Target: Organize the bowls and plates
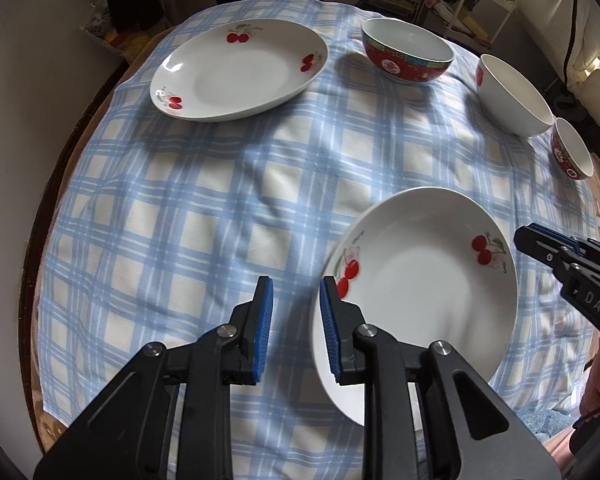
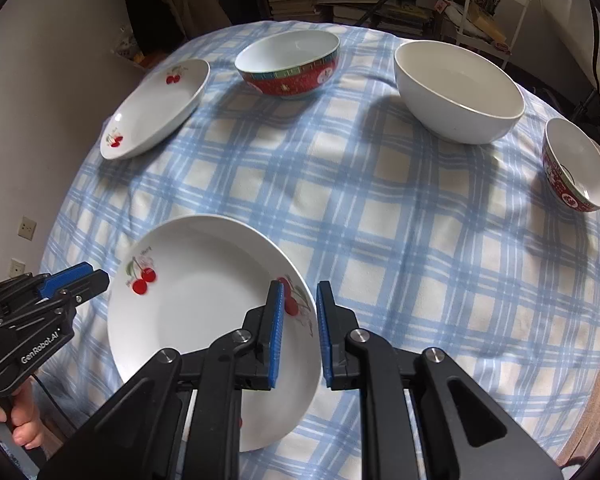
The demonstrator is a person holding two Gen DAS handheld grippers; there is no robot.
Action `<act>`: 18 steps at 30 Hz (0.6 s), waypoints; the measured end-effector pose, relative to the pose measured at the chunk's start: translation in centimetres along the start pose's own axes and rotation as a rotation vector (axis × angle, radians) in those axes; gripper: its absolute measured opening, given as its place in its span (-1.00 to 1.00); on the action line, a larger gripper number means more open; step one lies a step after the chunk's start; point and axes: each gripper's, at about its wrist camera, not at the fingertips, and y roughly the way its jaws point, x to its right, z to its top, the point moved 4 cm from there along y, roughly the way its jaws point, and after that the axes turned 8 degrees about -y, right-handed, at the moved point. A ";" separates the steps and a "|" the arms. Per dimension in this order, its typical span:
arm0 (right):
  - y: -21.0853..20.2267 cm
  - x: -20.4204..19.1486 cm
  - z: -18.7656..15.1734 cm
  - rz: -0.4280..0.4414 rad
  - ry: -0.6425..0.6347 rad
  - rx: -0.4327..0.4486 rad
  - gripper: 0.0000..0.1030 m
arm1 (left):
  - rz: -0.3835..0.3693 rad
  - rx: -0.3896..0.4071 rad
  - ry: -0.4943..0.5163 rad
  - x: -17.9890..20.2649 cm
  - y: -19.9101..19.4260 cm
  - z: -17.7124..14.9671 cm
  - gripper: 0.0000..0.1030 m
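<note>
The tabletop (image 2: 420,248) carries a far plate (image 2: 156,112) and three bowls — white (image 2: 456,92), red (image 2: 288,64), small red (image 2: 576,168). The near plate (image 2: 204,320) hangs tilted — its rim between the right gripper's (image 2: 300,332) nearly closed pads. The left gripper (image 1: 296,328) stands open beside its edge.

A round wooden desk (image 2: 592,424) lies under a blue-and-cream checked cloth (image 2: 380,208). On the cloth stand a cherry-printed plate (image 2: 156,112) at the far left, a red patterned bowl (image 2: 290,66), a plain white bowl (image 2: 458,94) and a small red bowl (image 2: 576,168) at the right edge. A second cherry plate (image 2: 204,308) sits nearest the camera.
</note>
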 end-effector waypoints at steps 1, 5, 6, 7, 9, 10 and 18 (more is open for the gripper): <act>-0.3 -0.1 0.6 0.013 0.004 0.011 -0.63 | 0.009 -0.003 -0.006 -0.4 -0.1 0.5 -0.39; -1.0 -0.8 3.2 0.034 -0.012 0.048 -0.10 | 0.024 0.017 -0.047 -2.7 -0.7 2.6 -0.08; -1.1 -1.2 3.9 0.041 -0.021 0.056 -0.07 | 0.028 0.024 -0.056 -3.2 -0.8 3.2 0.03; -1.2 -1.6 4.6 0.047 -0.029 0.063 -0.01 | 0.034 0.032 -0.064 -3.8 -0.9 3.9 0.07; -1.3 -2.1 6.3 0.055 -0.041 0.079 0.22 | 0.058 0.052 -0.074 -4.8 -1.1 5.3 0.38; -1.4 -2.4 7.2 0.053 -0.043 0.093 0.38 | 0.073 0.064 -0.072 -5.2 -1.1 6.0 0.48; -0.9 -4.0 14.3 0.043 -0.092 0.162 0.56 | 0.155 0.112 -0.028 -8.7 1.0 11.7 0.72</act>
